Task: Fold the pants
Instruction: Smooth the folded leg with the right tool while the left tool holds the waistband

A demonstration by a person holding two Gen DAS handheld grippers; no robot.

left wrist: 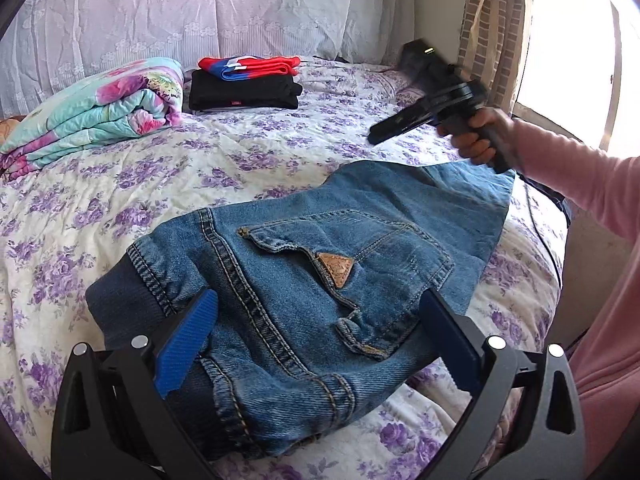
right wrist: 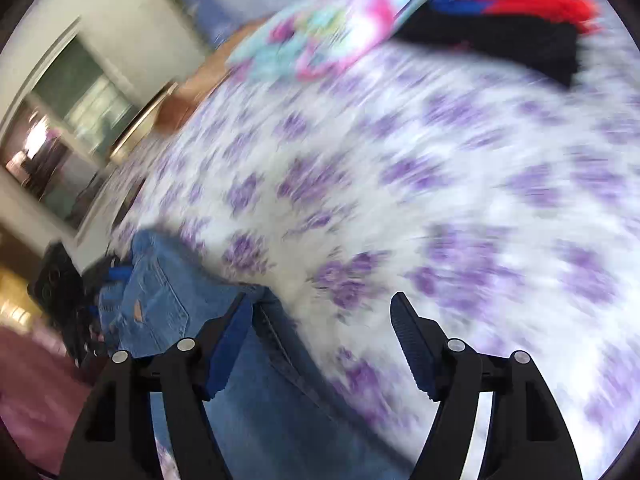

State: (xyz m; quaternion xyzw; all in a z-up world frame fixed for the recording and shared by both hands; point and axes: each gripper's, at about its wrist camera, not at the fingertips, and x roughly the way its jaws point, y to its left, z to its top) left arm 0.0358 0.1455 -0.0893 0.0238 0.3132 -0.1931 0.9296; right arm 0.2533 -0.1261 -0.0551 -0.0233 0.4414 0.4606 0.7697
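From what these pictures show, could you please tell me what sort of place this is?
Most likely a bedroom at home: the jeans lie on a bed with a purple-flowered cover, a rolled floral quilt sits at its far side, and lace curtains hang behind.

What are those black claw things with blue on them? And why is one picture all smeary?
Those claws are grabbers: a person holds one in each hand, and each has a small camera looking out along its two fingers. The sharp picture comes from the left gripper. Its blue pads sit wide apart on either side of the folded jeans, which lie on the bed with purple flowers. The pictures do not show whether they squeeze the jeans. Over there you can see the person's right hand holding the other grabber in the air. The smeary picture comes from that right gripper; it is blurred. Its fingers are open and hold nothing. Farther back lie a rolled flowery blanket and a stack of folded clothes.
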